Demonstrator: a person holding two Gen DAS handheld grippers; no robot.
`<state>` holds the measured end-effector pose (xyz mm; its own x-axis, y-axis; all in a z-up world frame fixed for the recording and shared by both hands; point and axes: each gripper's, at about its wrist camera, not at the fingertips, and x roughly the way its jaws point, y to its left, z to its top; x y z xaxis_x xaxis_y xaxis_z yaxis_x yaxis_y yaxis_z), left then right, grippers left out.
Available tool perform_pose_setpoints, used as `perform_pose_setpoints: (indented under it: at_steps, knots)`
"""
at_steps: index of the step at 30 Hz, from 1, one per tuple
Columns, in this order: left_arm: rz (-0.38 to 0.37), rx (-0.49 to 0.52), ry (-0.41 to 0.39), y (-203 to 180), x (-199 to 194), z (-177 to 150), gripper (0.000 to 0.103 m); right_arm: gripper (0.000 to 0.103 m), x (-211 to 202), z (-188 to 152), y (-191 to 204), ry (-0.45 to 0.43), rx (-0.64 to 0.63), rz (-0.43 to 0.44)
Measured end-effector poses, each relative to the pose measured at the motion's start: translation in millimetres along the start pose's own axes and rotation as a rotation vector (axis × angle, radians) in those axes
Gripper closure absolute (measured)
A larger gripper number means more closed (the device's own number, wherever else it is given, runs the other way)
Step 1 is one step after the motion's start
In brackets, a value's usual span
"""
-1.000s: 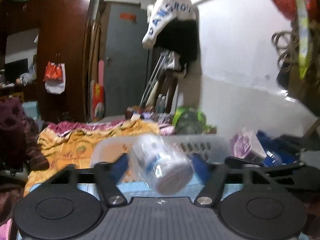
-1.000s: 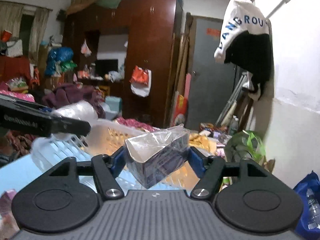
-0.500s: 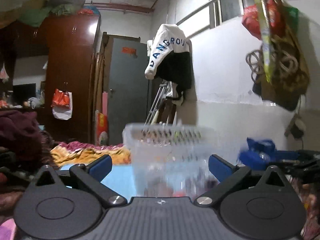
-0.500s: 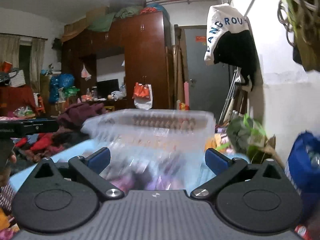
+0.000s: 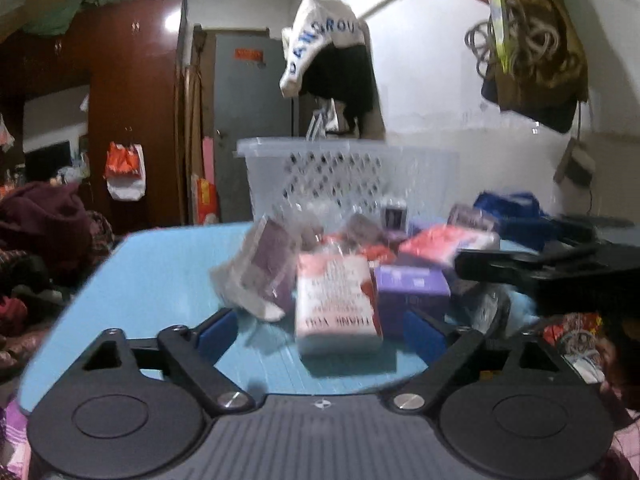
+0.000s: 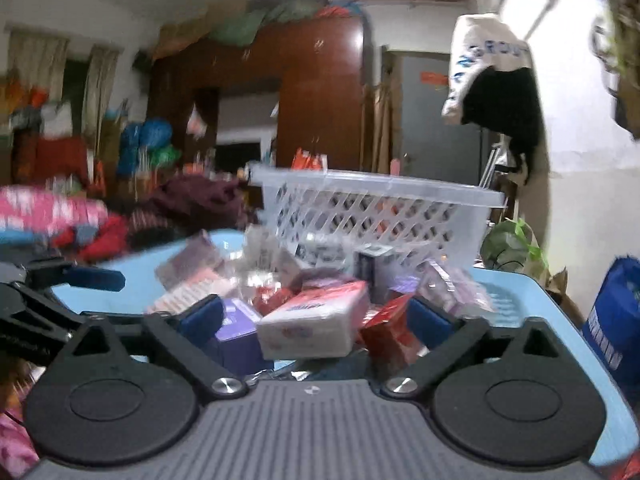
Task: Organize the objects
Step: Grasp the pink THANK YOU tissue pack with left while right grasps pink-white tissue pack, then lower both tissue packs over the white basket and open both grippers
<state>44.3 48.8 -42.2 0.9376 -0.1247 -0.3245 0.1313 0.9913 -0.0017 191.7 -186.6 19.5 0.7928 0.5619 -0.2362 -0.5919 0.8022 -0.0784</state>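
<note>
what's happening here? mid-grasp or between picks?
Between picks. A person holds a hand-held gripper in each hand over a light blue table piled with small packets and boxes, in front of a clear plastic basket. The left hand-held gripper is open around a pink and white packet, its jaws having just been closing, pads not on it. The right hand-held gripper is open too, also closing, facing a similar packet and a purple box. Nothing is gripped.

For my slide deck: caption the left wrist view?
Open left gripper nears a white-and-red packet in the pile before a clear basket on a blue table.
</note>
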Motion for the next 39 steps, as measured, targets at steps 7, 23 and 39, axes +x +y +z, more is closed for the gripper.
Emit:
perform_pose_setpoints:
  at_steps: [7, 23, 39]
  knots:
    - [0.020, 0.028, 0.036, -5, 16, -12, 0.035, 0.031, 6, -11, 1, 0.042, 0.016, 0.046]
    - [-0.013, -0.003, -0.067, 4, -7, -3, 0.049, 0.043, -22, -6, -17, -0.021, 0.078, 0.084]
    - [-0.053, -0.020, -0.232, 15, -1, 99, 0.049, 0.043, -28, 52, -55, -0.213, 0.123, 0.042]
